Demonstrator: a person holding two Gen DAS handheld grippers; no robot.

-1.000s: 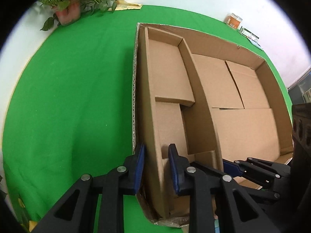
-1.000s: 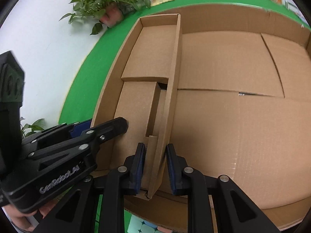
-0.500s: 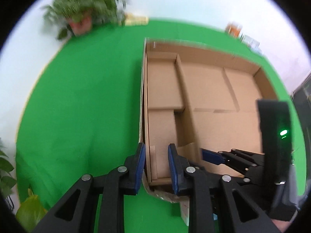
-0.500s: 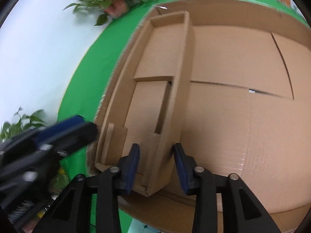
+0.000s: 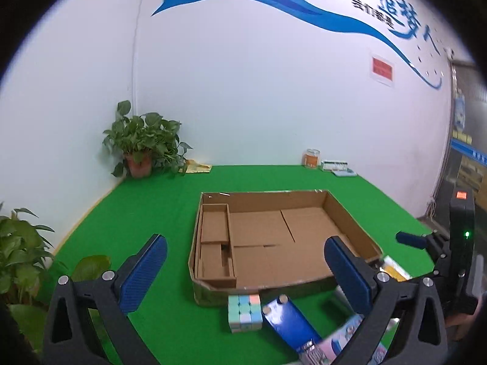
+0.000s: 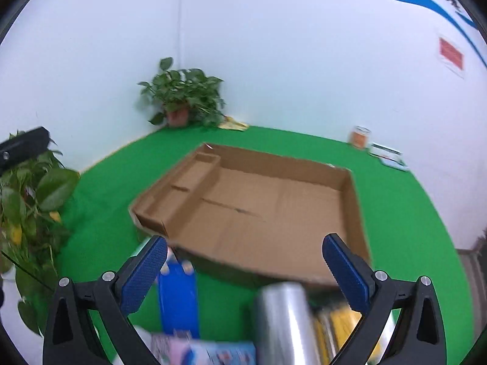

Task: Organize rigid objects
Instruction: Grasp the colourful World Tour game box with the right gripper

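Left gripper (image 5: 245, 270) and right gripper (image 6: 245, 269): both jaws spread wide, holding nothing. Shallow brown cardboard tray (image 5: 353, 228) sits empty on the green cloth; objects lie near its front edge. Judged step: choosing a first pick. Left view alone shows the pastel puzzle cube (image 5: 245, 311); right view alone shows the shiny silver cylinder (image 6: 281, 319).

One cardboard tray (image 5: 307, 200), with one narrow divided insert (image 5: 214, 231) of two compartments along its left wall.
One pastel cube puzzle (image 5: 245, 311).
One blue flat box (image 5: 289, 325).
One pink-and-blue pack (image 5: 338, 345), blurred.
One silver cylinder (image 6: 281, 319), blurred.
One yellow pack (image 6: 341, 325); its kind cannot be told.
Two potted plants: one (image 5: 143, 143) in the far corner, one (image 5: 18, 252) at the near left edge.
One orange jar (image 5: 311, 157).
One yellow sheet (image 5: 197, 168) by the far plant.
Two hand-held grippers: left (image 5: 243, 269), right (image 6: 245, 269).
One green worktop (image 5: 146, 213).
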